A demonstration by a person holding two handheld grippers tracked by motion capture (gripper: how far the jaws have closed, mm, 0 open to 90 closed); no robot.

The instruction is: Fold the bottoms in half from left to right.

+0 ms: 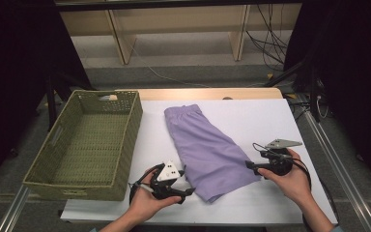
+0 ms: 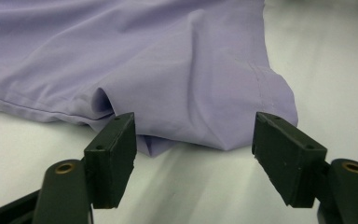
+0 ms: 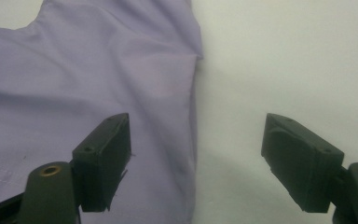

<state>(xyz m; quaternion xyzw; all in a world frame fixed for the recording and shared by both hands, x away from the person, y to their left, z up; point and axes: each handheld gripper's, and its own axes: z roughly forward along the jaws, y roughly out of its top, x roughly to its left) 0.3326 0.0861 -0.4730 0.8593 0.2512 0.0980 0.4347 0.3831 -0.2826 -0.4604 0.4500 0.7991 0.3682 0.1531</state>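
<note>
One pair of lilac shorts lies folded flat, faintly creased, at the centre of the white surface in the high view. Left gripper at the lower centre — fingers wide apart, the hem corner just ahead, nothing gripped. Right gripper at the lower right — fingers wide too, one over the cloth edge, holding nothing. One green wicker basket sits at the left.
</note>
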